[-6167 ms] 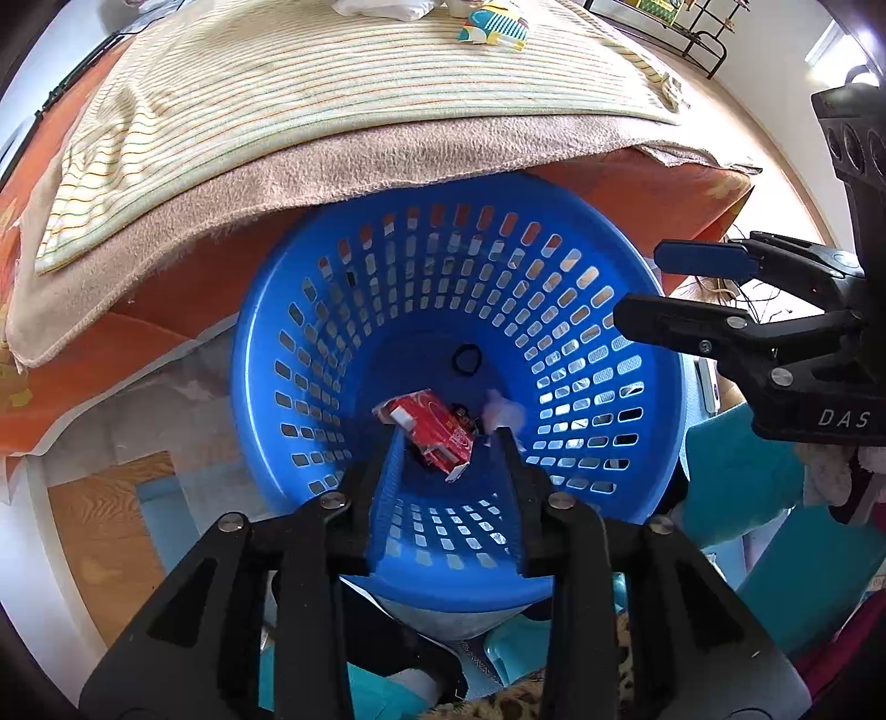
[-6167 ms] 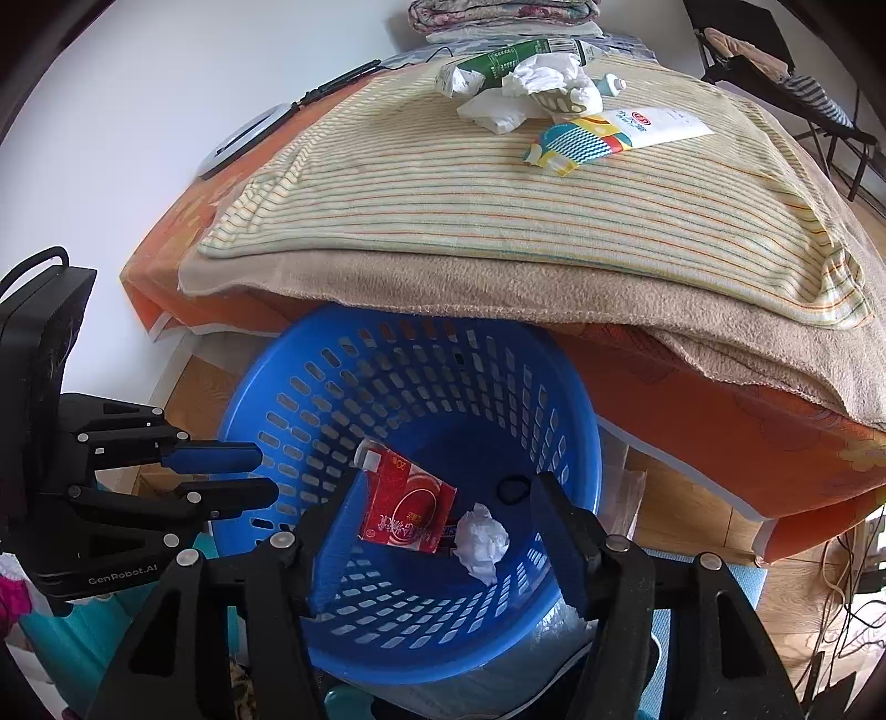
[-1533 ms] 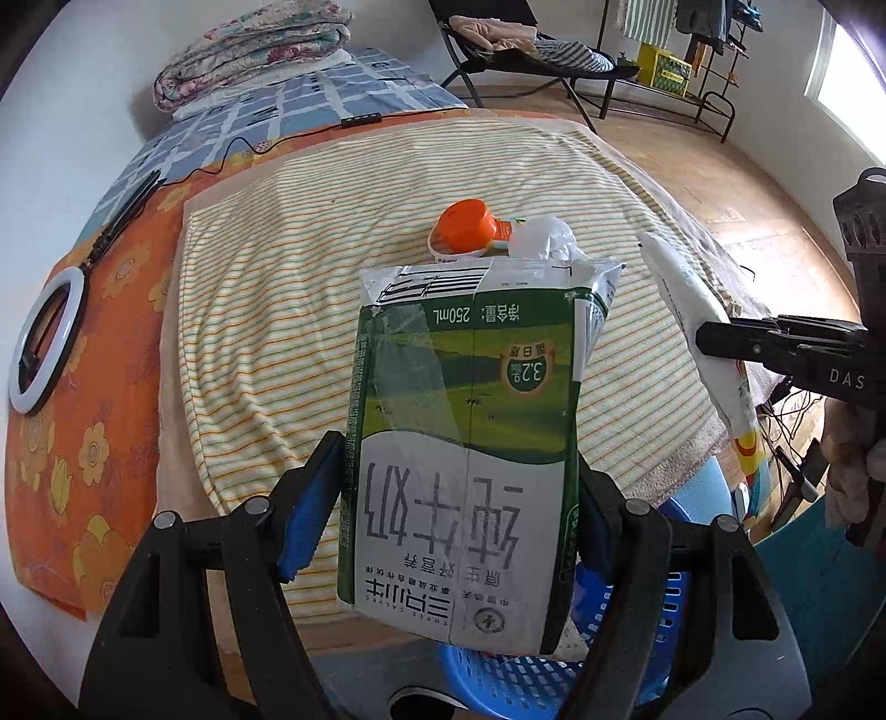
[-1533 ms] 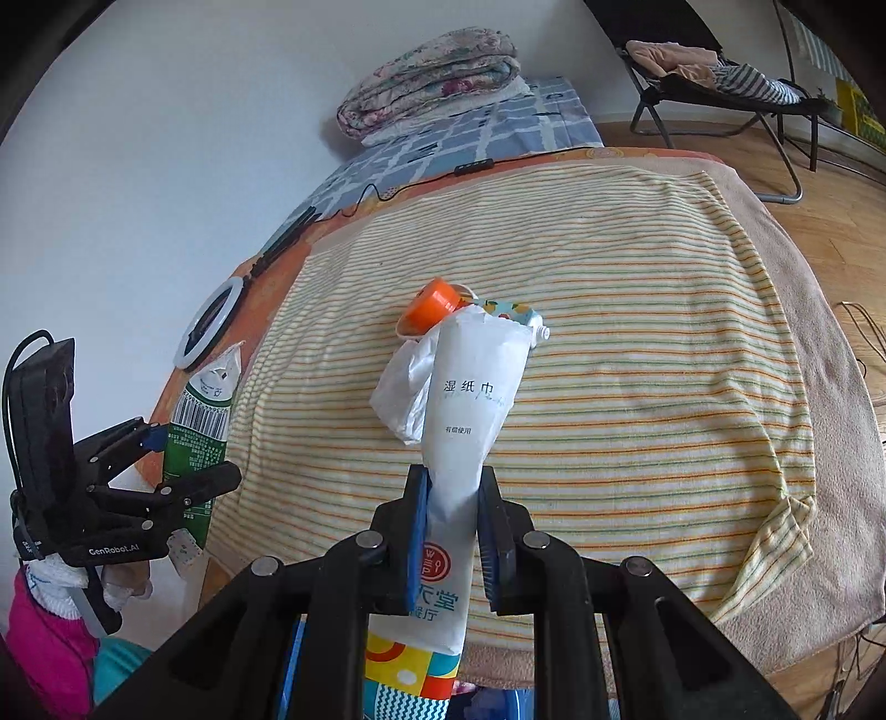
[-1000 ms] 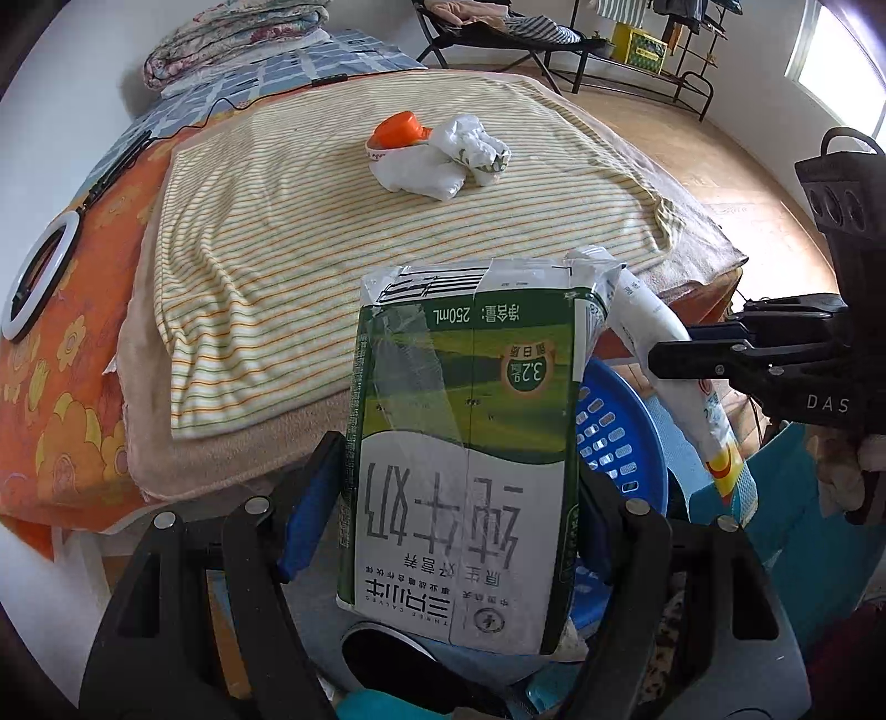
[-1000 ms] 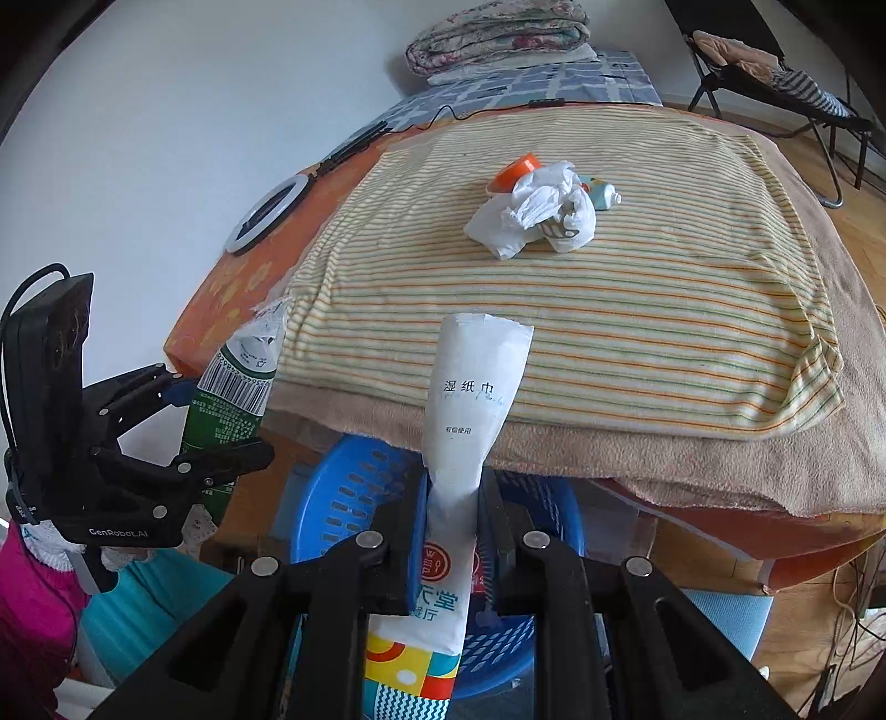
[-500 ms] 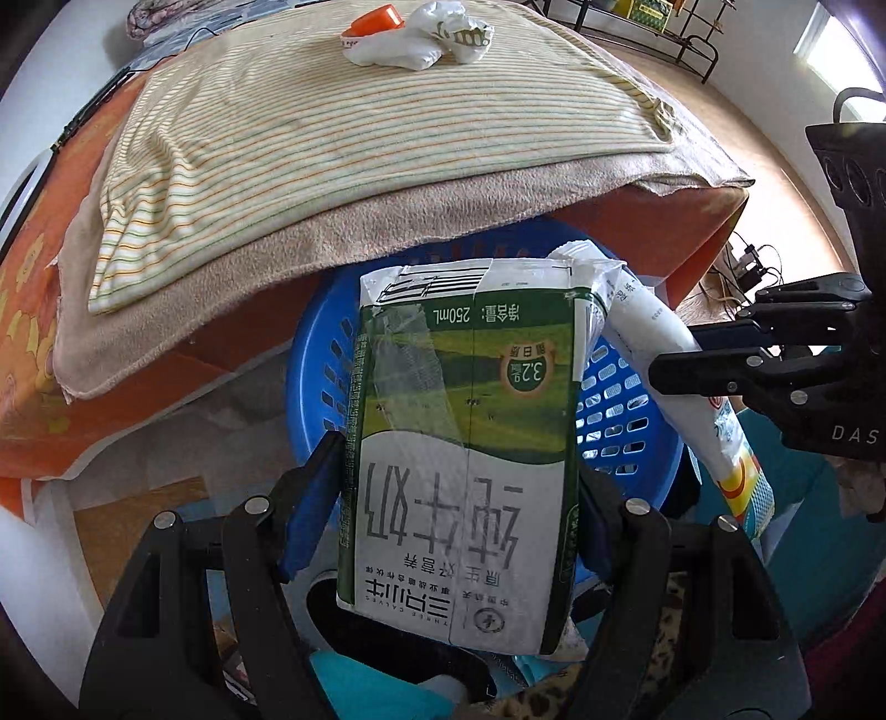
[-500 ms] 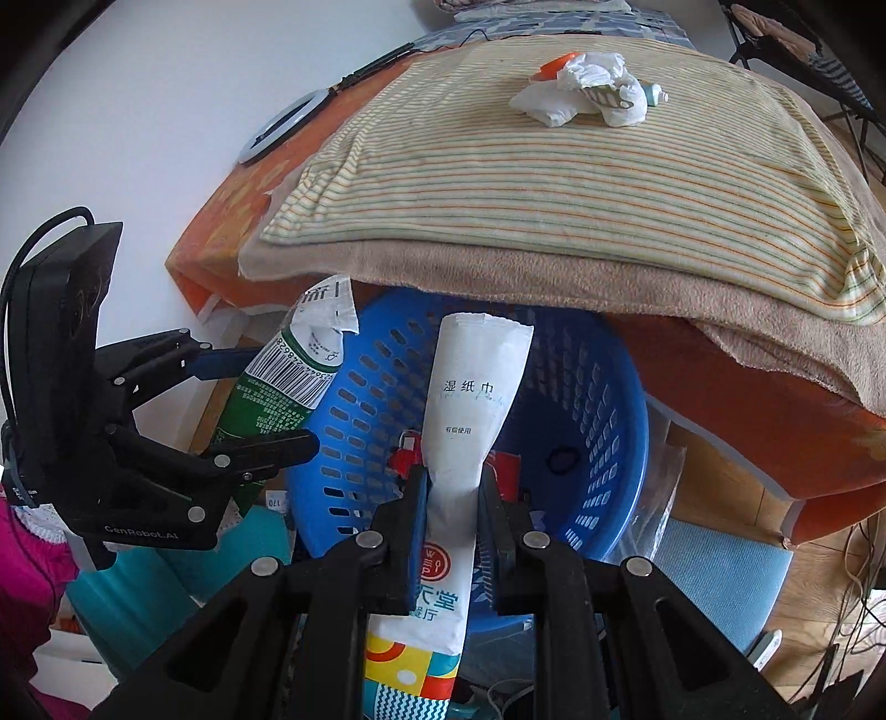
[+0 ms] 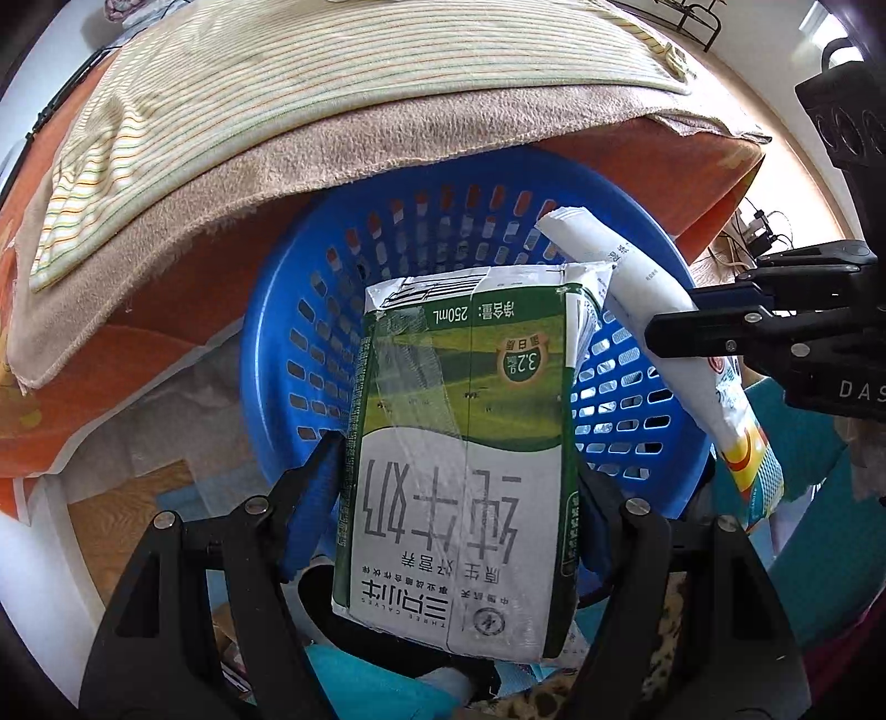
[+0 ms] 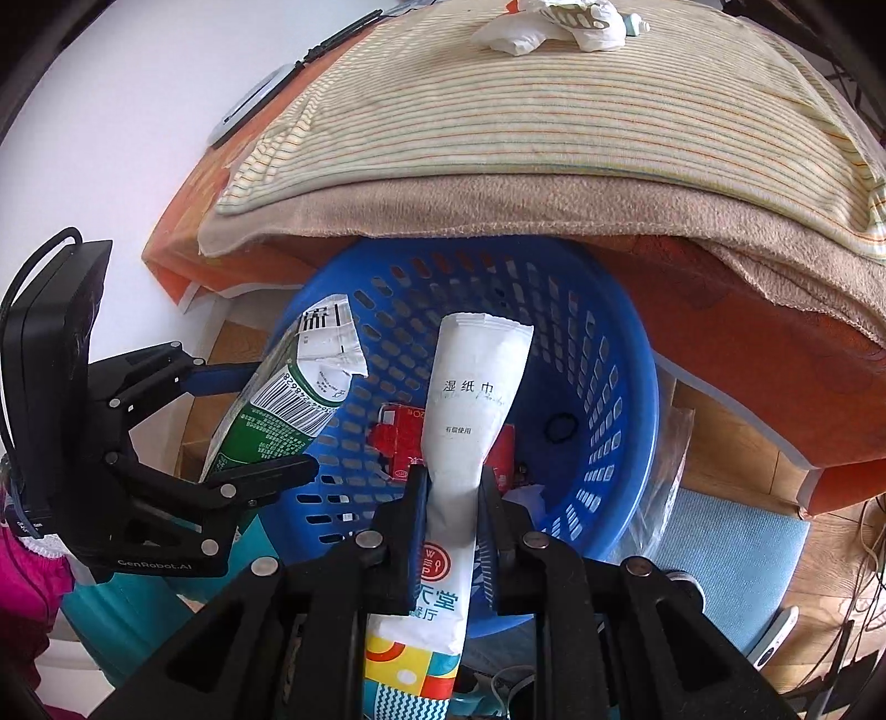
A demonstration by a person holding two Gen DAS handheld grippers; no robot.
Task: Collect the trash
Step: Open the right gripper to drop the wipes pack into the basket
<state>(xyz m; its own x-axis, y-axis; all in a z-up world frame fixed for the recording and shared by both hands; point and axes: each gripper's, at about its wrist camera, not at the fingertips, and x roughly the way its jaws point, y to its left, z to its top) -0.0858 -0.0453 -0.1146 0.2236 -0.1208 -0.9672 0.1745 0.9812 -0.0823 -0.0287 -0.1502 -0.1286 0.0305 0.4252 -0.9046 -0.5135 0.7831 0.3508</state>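
My left gripper [image 9: 462, 487] is shut on a flattened green-and-white milk carton [image 9: 459, 443], held over the blue perforated laundry basket [image 9: 288, 343]. My right gripper [image 10: 451, 493] is shut on a long white wet-wipe packet [image 10: 470, 421], also above the basket [image 10: 603, 343]. In the right wrist view the left gripper [image 10: 255, 426] with the carton [image 10: 282, 404] hangs over the basket's left rim. A red wrapper [image 10: 398, 437] and a crumpled white tissue [image 10: 526, 495] lie on the basket floor. In the left wrist view the right gripper [image 9: 703, 315] holds the packet [image 9: 653, 310] at the right.
The basket stands on the floor against a bed with a striped blanket [image 10: 554, 111] over a tan one [image 9: 277, 160]. More crumpled white trash [image 10: 548, 22] lies far back on the bed. A black hair tie [image 10: 560, 427] lies in the basket. Cables [image 10: 864, 554] trail at the right.
Both grippers have come down from over the bed toward the basket with the carton and the packet still held. The basket now fills the middle of both views.
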